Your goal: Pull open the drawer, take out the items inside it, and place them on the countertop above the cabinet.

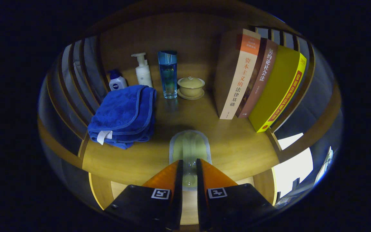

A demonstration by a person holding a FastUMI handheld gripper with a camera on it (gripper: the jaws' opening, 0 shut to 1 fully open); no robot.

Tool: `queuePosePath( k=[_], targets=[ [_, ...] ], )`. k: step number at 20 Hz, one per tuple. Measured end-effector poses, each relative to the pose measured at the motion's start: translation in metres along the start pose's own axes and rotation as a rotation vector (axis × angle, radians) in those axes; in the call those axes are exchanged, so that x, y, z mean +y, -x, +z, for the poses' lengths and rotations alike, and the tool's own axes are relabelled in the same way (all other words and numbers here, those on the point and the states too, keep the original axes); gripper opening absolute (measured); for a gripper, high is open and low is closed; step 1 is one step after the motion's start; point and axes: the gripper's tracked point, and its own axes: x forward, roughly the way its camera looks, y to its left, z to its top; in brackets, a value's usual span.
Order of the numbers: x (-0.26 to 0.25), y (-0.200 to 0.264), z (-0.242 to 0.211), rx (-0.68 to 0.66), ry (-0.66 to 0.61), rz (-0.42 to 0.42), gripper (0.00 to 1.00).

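Bare countertop [237, 145] ahead, towel [122, 116] left, books [259, 80] right

The tool [189, 167] sat low at the bottom centre of the frame, its two fingers [167, 177] nearly parallel, pinching a pale object between them.

The countertop [230, 145] is smooth wood with a soft sheen. The folded towel [124, 112] is plush, matt cloth. The tall bottle [168, 75] looks glossy and see-through, like glass. The lidded cup [191, 86] seems glazed ceramic. The books [259, 77] have smooth paper covers.
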Motion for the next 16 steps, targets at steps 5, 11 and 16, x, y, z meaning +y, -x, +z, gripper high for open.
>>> queuePosePath(
  k=[5,11,16],
  targets=[
    [0.006,-0.005,0.005,-0.017,0.027,0.017,0.29],
    [0.004,0.000,0.013,-0.067,0.006,0.012,0.34],
    [0.003,0.019,0.029,-0.152,-0.013,0.013,0.76]
  ],
)
